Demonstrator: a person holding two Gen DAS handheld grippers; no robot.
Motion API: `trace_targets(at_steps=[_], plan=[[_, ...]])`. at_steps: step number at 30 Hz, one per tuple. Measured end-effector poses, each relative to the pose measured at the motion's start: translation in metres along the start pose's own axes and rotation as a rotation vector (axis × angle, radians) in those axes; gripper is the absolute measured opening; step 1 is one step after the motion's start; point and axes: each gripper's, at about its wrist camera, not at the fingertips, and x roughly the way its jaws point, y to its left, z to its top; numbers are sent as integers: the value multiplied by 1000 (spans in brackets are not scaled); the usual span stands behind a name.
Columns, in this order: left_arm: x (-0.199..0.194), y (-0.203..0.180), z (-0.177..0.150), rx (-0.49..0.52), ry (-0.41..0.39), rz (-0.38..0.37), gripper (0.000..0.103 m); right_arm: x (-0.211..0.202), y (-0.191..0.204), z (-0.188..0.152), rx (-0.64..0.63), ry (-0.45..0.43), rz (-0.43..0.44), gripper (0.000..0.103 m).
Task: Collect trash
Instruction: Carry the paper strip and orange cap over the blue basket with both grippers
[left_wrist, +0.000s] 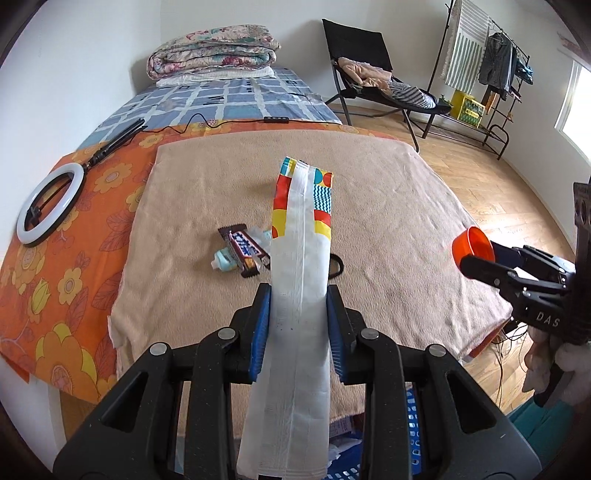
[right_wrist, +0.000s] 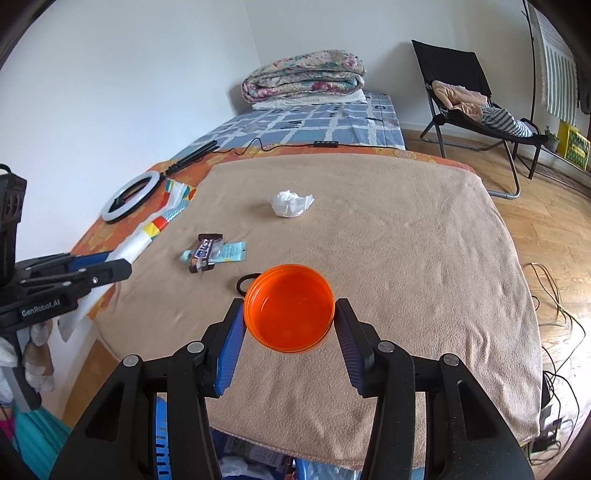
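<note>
My left gripper (left_wrist: 298, 295) is shut on a long white wrapper with a colourful patterned end (left_wrist: 301, 280); it also shows in the right wrist view (right_wrist: 147, 236), held above the table's left side. My right gripper (right_wrist: 290, 314) is shut on an orange plastic lid (right_wrist: 290, 308), held above the near part of the beige towel (right_wrist: 406, 258); the lid also shows at the right of the left wrist view (left_wrist: 474, 249). On the towel lie a dark candy bar wrapper (right_wrist: 205, 253) over a light blue packet (right_wrist: 231, 253), a crumpled white tissue (right_wrist: 290, 203) and a black hair tie (right_wrist: 245, 282).
A blue basket (right_wrist: 162, 443) with trash sits below the table's near edge. A ring light (right_wrist: 129, 197) with a cable lies on the orange flowered cloth (left_wrist: 55, 295) at the left. Behind are a bed with a folded quilt (right_wrist: 306, 75), a black folding chair (right_wrist: 469, 96) and a clothes rack (left_wrist: 491, 66).
</note>
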Motion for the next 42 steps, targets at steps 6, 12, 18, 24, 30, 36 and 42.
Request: trace_targets(at_steps=[6,12,18,24,30,36,42], plan=[[-17,-10,-39,13,26,-27,29,-19,12,-14,-28,-1,17,47],[-24,-17,-77,11,75,-54,29,-26,25,-39,-83,25,24,47],[-22,-29,-110,32,136,-84,29,-22,28,-70,-83,88,42,47],[-15,-41,-141,51,201,-114,29,-17,32,-91,-83,133,51,47],[-8,-53,-165,79,255,-135,28,-12,34,-109,-84,170,56,47],[7,-60,-186,97,323,-144,29,0,36,-129,-80,228,68,47],[27,-60,-198,103,381,-127,28,12,41,-145,-87,285,82,47]])
